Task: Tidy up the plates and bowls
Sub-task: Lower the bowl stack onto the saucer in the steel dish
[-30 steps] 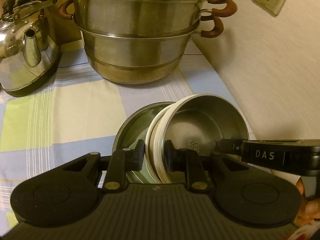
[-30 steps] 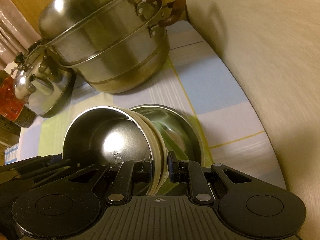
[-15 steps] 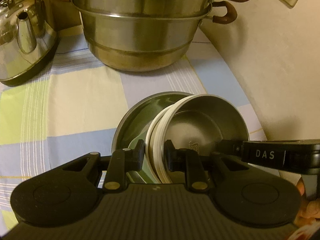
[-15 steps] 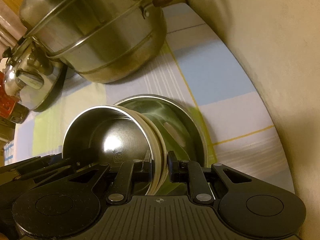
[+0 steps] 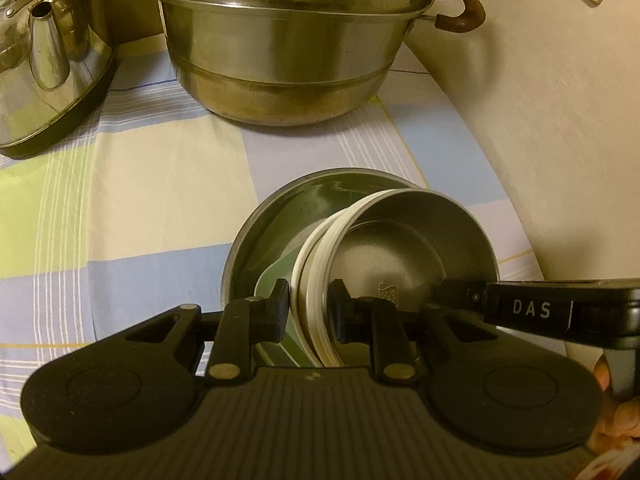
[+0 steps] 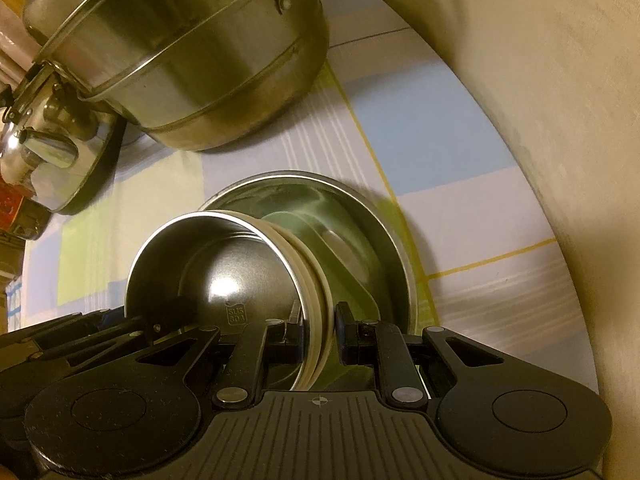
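The left gripper (image 5: 309,312) and right gripper (image 6: 316,332) each pinch opposite sides of the rim of the small steel bowl (image 5: 404,248), which has a white outer shell. It hangs tilted just over the larger steel bowl (image 5: 280,216) on the checked cloth (image 5: 140,200). It is probably light, stiff and slick, so the rim is the surest hold. Both grippers point steeply down.

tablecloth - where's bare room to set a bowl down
Bare cloth lies left of the big bowl, in front of the kettle and steamer pot. A narrower strip runs between that bowl and the wall. The back is crowded.
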`<state>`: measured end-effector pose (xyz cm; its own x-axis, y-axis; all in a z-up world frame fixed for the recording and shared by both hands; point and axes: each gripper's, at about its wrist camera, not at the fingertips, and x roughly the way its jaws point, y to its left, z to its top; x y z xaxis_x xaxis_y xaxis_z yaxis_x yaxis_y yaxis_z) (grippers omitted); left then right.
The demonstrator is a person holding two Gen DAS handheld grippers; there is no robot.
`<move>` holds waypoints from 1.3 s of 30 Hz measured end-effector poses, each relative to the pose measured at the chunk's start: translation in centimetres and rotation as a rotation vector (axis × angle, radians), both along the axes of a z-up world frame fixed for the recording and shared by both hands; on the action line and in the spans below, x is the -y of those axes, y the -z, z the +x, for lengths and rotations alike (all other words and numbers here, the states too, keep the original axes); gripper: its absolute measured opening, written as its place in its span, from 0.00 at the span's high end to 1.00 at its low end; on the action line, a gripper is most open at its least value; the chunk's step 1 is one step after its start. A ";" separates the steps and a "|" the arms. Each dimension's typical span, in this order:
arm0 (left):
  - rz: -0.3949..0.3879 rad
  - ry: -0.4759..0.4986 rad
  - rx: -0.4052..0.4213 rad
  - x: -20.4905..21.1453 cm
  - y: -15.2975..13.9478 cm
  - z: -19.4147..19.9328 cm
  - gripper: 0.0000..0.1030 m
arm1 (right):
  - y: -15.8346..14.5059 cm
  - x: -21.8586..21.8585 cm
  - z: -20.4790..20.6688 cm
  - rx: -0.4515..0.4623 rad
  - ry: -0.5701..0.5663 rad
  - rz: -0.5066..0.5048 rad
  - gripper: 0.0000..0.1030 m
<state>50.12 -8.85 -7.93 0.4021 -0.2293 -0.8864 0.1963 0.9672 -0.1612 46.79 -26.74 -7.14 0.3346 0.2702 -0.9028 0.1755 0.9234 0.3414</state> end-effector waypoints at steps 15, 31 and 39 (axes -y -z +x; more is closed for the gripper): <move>-0.015 0.001 0.018 -0.4 0.3 -0.4 0.81 | -0.2 -0.4 -0.2 0.030 -0.035 -0.019 0.83; -0.005 0.041 0.109 -0.5 -1.6 -0.8 0.82 | -1.0 0.5 -2.2 0.164 -0.046 0.026 0.76; -0.008 0.053 0.103 -0.5 -1.2 -1.3 0.90 | -2.6 0.8 -2.9 0.272 -0.031 0.027 0.81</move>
<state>48.79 -8.31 -6.68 0.4777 -0.2594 -0.8393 0.2634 0.9537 -0.1449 43.88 -27.55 -4.57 0.5550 0.3071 -0.7731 0.0454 0.9168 0.3968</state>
